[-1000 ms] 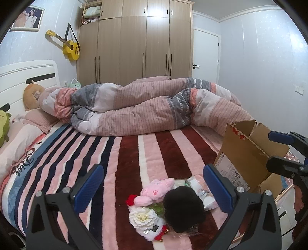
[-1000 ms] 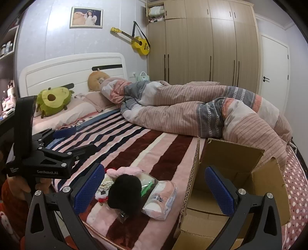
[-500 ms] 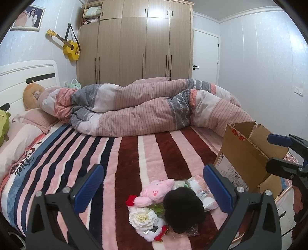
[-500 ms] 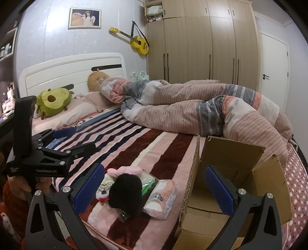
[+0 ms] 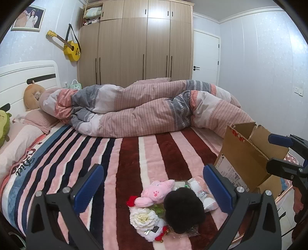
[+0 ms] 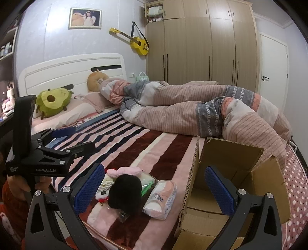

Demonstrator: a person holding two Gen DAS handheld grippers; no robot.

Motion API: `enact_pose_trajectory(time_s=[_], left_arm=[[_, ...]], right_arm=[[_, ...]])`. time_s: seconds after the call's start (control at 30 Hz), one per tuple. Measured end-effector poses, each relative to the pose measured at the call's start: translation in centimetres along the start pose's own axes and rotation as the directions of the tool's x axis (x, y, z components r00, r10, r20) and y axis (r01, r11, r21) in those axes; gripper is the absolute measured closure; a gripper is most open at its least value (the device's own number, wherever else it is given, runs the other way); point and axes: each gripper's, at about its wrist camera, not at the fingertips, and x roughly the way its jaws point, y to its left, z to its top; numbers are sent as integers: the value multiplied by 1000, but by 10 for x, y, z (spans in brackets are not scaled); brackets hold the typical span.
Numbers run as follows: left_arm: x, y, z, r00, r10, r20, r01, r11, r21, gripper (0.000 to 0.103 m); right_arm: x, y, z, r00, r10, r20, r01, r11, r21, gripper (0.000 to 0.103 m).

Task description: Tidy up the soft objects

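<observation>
Lying in a loose heap near the foot edge of the striped plush blanket (image 5: 119,173), the soft things wait: a round black fluffy pompom (image 5: 183,209), a pink plush toy (image 5: 156,194), a white fabric flower (image 5: 142,218) and a plastic-wrapped pink pack (image 6: 161,198). The left gripper (image 5: 154,187) and right gripper (image 6: 154,187) both hover wide open, holding nothing. The open brown cardboard box (image 6: 231,173) stands just beside the heap; a careless grab could drag crinkly wrapping off the mattress edge or knock the box's upright flap. Open blanket lies beyond.

A yellow guitar (image 6: 139,43) hangs beside the wooden wardrobe (image 6: 202,48), a framed photo (image 6: 85,18) above the white headboard (image 6: 73,71), and a rumpled striped duvet (image 5: 154,109) crosses the bed
</observation>
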Motion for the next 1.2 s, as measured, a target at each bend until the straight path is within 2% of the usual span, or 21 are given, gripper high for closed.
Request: enact_pose_trajectory(time_s=[0.6, 0.8, 0.87, 0.9, 0.97, 1.03, 1.13, 1.2], left_arm=[[1, 2, -1, 1000, -9, -1, 9, 1000, -5, 0], [5, 17, -7, 1000, 22, -9, -22, 1000, -16, 0], [6, 24, -9, 1000, 25, -4, -25, 999, -23, 0], [7, 28, -10, 1000, 28, -1, -28, 999, -26, 0], [8, 35, -11, 1000, 26, -1, -26, 999, -21, 0], [12, 41, -13, 1000, 27, -2, -27, 1000, -9, 0], [16, 51, -18, 1000, 29, -7, -29, 1000, 1, 0], [23, 58, -23, 999, 30, -24, -30, 1000, 7, 1]], right_arm=[[0, 1, 1, 1000, -3, 3, 3, 1000, 0, 0], [-5, 11, 5, 997, -46, 57, 46, 999, -9, 0], [-7, 22, 10, 994, -76, 76, 79, 996, -44, 0], [-6, 28, 13, 995, -64, 73, 69, 995, -73, 0], [-1, 47, 15, 997, -32, 69, 41, 990, -136, 17], [12, 62, 14, 999, -10, 36, 17, 984, -176, 25], [45, 74, 2, 994, 77, -71, -86, 987, -138, 25], [72, 77, -14, 984, 100, -148, -114, 989, -95, 25]])
